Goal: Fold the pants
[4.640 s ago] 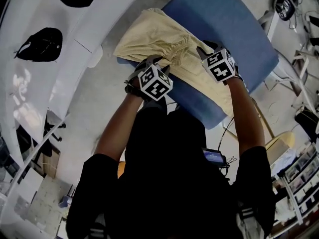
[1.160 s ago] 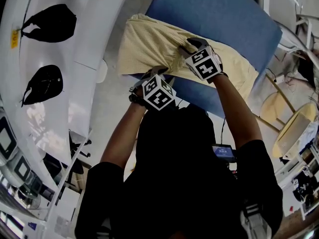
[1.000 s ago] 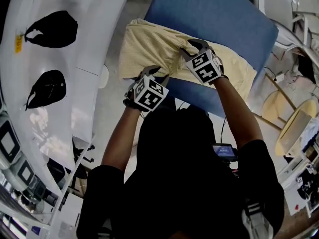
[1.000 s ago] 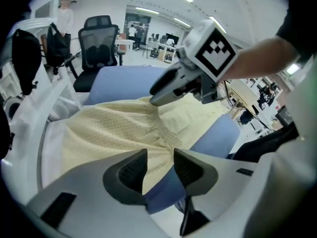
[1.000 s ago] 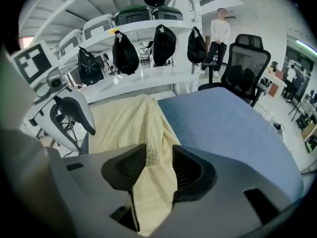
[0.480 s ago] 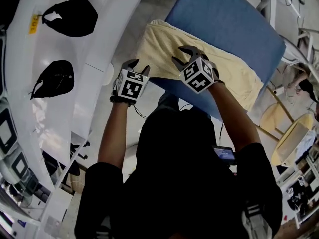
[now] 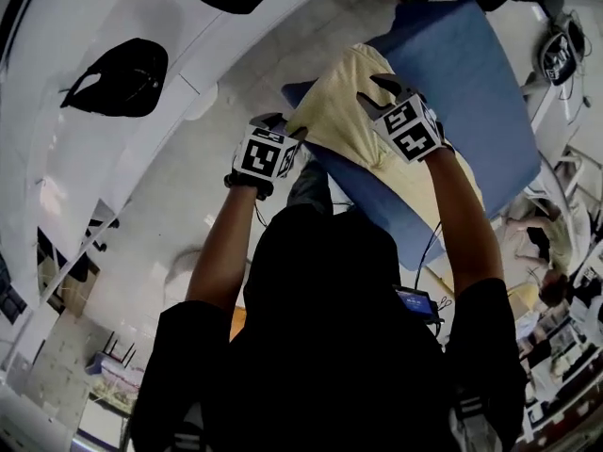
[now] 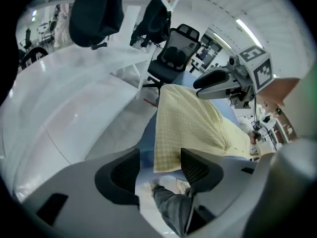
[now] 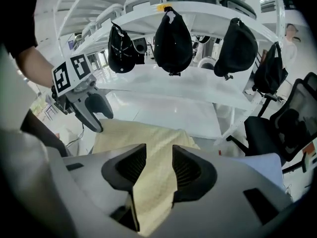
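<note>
The pale yellow pants (image 7: pixel 344 121) lie flat along the blue table (image 7: pixel 471 92). One end hangs a little over the table's corner (image 8: pixel 166 155). My left gripper (image 7: pixel 285 125) hovers off that corner beside the table. Its jaws have just been opening and stand wide. The hanging cloth edge shows in the gap (image 8: pixel 160 165), but the pads do not press on it. My right gripper (image 7: pixel 369 92) is over the pants a little farther along, pointing down. Its jaws are apart, and the pants (image 9: pixel 148 143) show through the gap beneath them.
A curved white rack (image 7: pixel 113 158) with black caps (image 9: pixel 173 38) hanging on it runs along the far side of the table. A black office chair (image 8: pixel 176 48) stands beyond the table's end. The person's leg (image 8: pixel 171 207) is below my left gripper.
Both grippers have moved sideways along the pants toward the end at the table's corner. The left one left the near edge and its jaws now stand wider. The bunching near the right gripper is gone.
</note>
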Tool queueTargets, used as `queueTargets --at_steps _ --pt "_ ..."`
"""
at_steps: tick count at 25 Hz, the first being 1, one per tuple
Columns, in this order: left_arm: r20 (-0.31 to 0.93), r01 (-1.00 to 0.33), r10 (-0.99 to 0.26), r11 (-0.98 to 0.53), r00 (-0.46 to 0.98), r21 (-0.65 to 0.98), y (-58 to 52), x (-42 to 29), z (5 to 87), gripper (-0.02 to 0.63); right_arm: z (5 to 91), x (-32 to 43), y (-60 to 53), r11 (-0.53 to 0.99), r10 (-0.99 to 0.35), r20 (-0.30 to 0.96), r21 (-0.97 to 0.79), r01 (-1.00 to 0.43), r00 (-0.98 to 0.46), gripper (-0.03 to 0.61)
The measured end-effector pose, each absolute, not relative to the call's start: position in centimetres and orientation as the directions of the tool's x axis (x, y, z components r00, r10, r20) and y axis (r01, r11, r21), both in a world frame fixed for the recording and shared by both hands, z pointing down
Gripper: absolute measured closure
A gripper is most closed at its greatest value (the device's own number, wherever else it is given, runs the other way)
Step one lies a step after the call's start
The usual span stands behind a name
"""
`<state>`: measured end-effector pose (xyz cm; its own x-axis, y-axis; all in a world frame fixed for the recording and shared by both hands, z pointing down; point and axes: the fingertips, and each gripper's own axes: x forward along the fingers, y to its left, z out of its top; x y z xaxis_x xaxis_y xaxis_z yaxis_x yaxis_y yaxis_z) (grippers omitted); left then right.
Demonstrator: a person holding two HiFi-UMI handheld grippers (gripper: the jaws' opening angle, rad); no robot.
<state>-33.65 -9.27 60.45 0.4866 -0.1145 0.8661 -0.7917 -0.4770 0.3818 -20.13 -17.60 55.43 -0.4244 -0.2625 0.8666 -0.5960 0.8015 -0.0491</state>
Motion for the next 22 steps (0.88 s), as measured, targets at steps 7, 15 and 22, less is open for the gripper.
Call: queueTargets --at_steps 7,15,22 --pt "0.804 -0.758 -0.064 -0.383 0.592 0.528 -8.9 -32.6 61.9 0.356 56.4 -20.1 -18.9 0.83 -0.22 0.886 -0.05 -0.556 -0.407 0.41" --pt "0.81 -0.723 -0.109 -0.532 0.575 0.441 -9.9 -31.0 59.3 0.56 57.1 -20.9 -17.0 0.843 -0.124 0.886 -0.143 -0.519 -0.446 0.427" --pt "0.789 -0.669 -0.139 -0.629 0.598 0.396 -9.4 -28.7 55.4 0.569 60.1 -19.8 -13.8 0.848 -0.134 0.921 -0.084 -0.524 -0.365 0.433"
